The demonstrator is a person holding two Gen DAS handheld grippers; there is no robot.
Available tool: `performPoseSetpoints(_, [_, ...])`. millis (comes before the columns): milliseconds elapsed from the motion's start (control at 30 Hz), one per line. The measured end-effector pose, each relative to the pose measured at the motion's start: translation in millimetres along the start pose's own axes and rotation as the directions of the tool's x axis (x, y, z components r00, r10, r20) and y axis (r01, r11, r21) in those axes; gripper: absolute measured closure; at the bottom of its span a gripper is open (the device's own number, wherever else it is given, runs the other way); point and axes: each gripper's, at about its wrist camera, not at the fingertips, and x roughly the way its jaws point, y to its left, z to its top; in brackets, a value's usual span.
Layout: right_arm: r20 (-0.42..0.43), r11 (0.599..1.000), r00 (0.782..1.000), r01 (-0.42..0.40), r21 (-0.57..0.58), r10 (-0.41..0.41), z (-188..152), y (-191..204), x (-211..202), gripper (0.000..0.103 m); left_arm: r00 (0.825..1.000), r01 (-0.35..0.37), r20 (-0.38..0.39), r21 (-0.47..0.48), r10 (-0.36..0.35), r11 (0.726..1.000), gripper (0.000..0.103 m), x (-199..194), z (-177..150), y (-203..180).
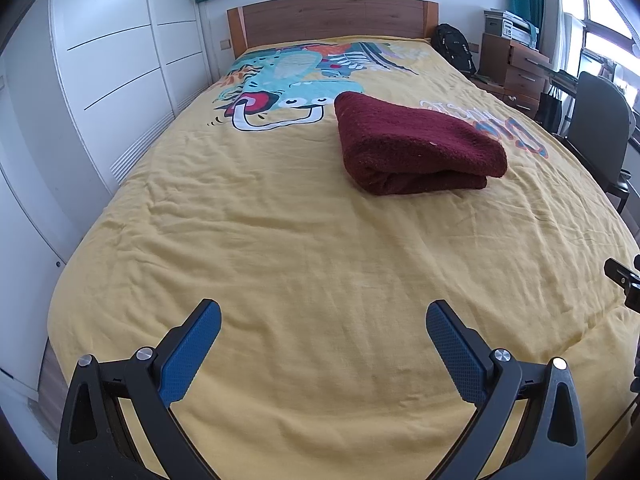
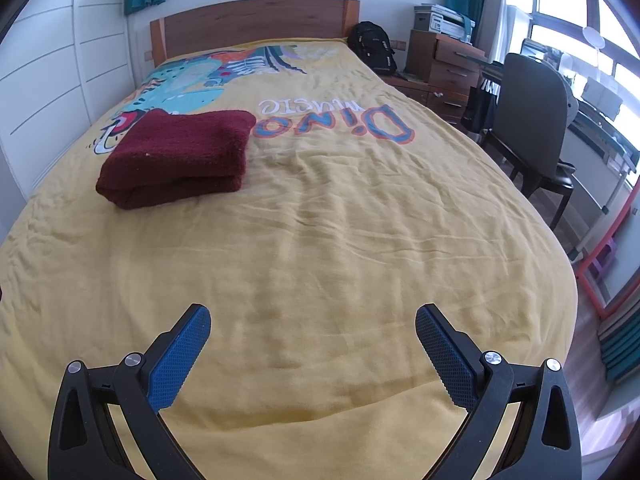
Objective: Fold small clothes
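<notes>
A dark red cloth lies folded in a thick rectangle on the yellow bedspread, toward the head of the bed. It also shows in the right wrist view, at the left. My left gripper is open and empty, well short of the cloth, over the foot of the bed. My right gripper is open and empty too, over the bedspread and to the right of the cloth. Part of the right gripper shows at the right edge of the left wrist view.
A wooden headboard closes the far end. White wardrobe doors run along the left. A black backpack, wooden drawers and a dark chair stand to the right of the bed.
</notes>
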Motion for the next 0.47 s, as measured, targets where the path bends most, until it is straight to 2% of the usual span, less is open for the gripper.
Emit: performPoseSetpoints(467, [0.019,1.000,1.000,0.005,0.003,-0.005,5.0,-5.7,-4.9,0.001,1.000,0.004,-0.008,-0.013,-0.004,1.000,0.002,0.5,0.7,-0.7])
